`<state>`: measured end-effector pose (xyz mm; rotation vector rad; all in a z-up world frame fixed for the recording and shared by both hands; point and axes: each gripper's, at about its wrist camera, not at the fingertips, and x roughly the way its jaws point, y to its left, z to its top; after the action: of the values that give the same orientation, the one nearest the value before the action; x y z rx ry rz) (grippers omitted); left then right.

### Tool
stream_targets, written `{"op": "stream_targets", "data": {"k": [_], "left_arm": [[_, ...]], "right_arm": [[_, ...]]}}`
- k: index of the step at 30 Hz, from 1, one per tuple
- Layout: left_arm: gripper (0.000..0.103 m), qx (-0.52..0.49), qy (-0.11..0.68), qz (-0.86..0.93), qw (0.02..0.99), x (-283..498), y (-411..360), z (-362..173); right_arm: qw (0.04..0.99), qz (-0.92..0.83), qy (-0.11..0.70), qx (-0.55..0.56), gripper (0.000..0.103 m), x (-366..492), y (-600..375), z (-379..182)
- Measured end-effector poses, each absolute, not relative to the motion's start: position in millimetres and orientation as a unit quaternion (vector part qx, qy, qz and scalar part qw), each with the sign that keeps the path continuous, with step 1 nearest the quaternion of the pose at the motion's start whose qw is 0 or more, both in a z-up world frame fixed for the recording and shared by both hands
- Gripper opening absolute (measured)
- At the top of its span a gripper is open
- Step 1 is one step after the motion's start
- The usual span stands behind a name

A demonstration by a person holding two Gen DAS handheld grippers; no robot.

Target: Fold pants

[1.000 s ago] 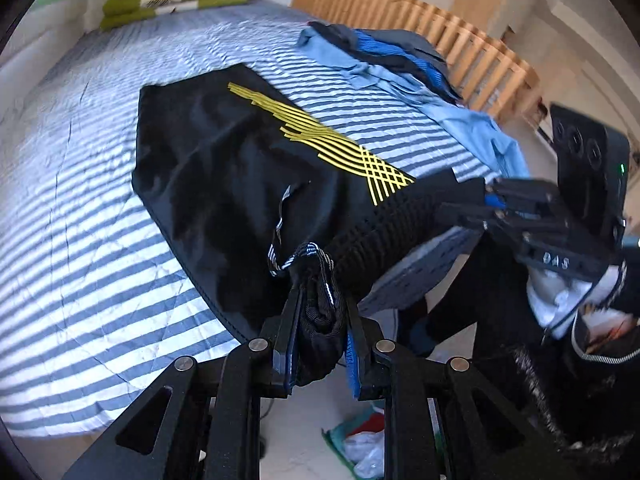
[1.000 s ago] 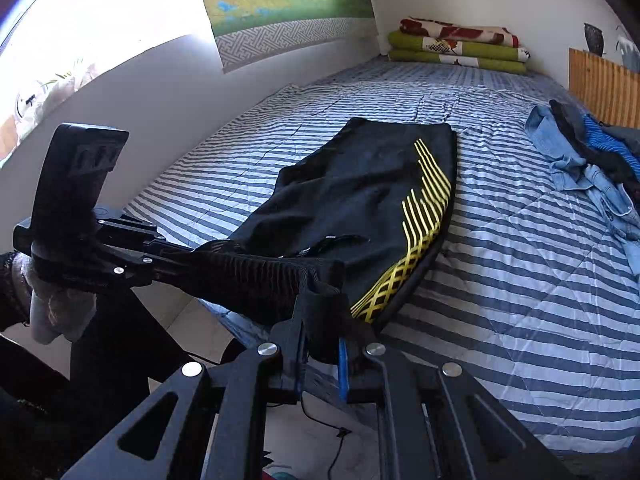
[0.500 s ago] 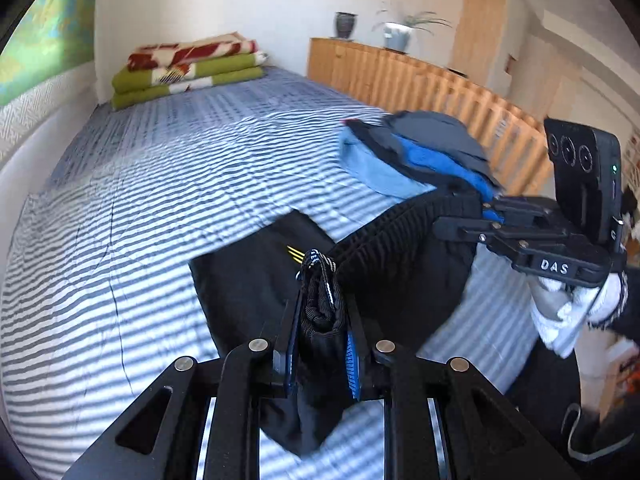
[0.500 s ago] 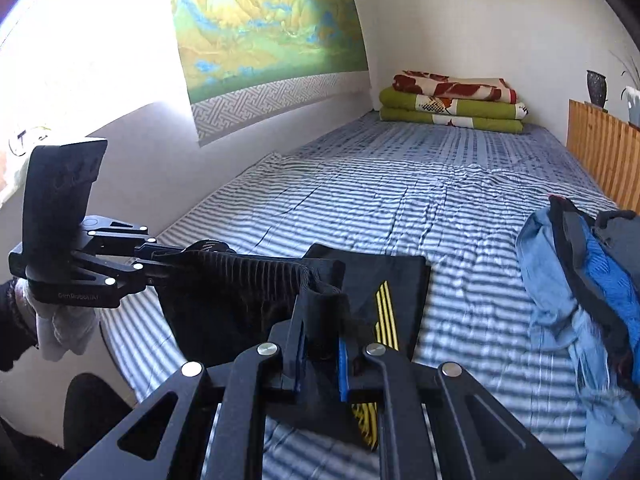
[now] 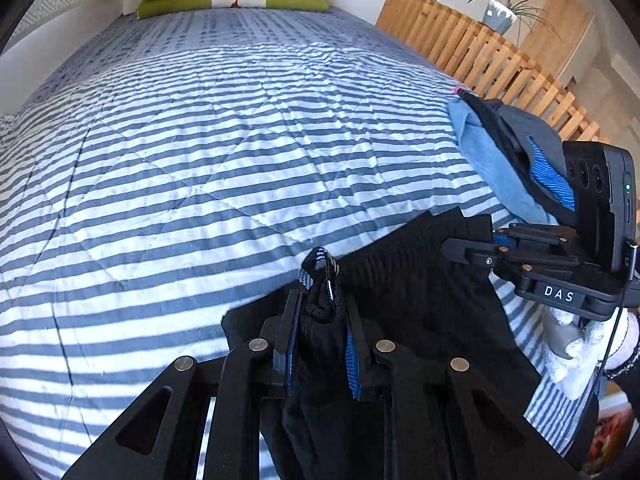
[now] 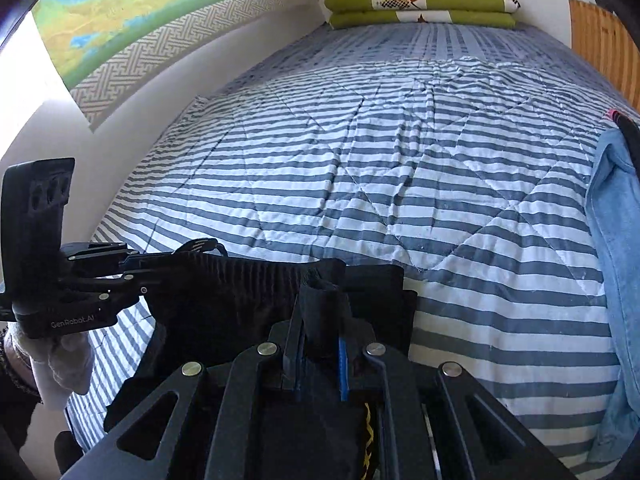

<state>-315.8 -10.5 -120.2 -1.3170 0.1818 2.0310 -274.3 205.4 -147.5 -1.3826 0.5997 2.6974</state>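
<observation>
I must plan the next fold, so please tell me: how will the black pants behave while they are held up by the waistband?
Probably floppy: the black pants sag between the left tool and right tool. Likely light, since thin pinches carry them. The ribbed waistband may stretch when pulled.

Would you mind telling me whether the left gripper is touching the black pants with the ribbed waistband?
Touching. In the left wrist view, the left gripper has its blue pads clamped on bunched fabric of the black pants.
</observation>
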Motion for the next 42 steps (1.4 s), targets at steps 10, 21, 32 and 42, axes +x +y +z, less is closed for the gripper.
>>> {"op": "stream_targets", "data": {"k": [10,21,32,42], "left_arm": [[0.08,-0.514,-0.036,0.794,0.321,-331.3,-61.1,-115.2],[0.083,-0.571,-0.025,0.767,0.292,-331.5,-45.0,-167.6],[0.035,-0.546,-0.001,0.782,0.299,-335.3,-27.0,-174.4],[0.069,-0.514,0.012,0.8,0.31,-315.3,-42.1,-172.2]], "right_arm": [[0.046,0.87,0.238,-0.43,0.055,-232.6,238.5,-131.0],[-0.004,0.835,0.274,-0.477,0.065,-250.7,231.7,-170.1],[-0.016,0.832,0.296,-0.468,0.034,-266.2,234.5,-180.1],[-0.01,0.838,0.281,-0.467,0.016,-258.2,232.4,-180.4]]}}
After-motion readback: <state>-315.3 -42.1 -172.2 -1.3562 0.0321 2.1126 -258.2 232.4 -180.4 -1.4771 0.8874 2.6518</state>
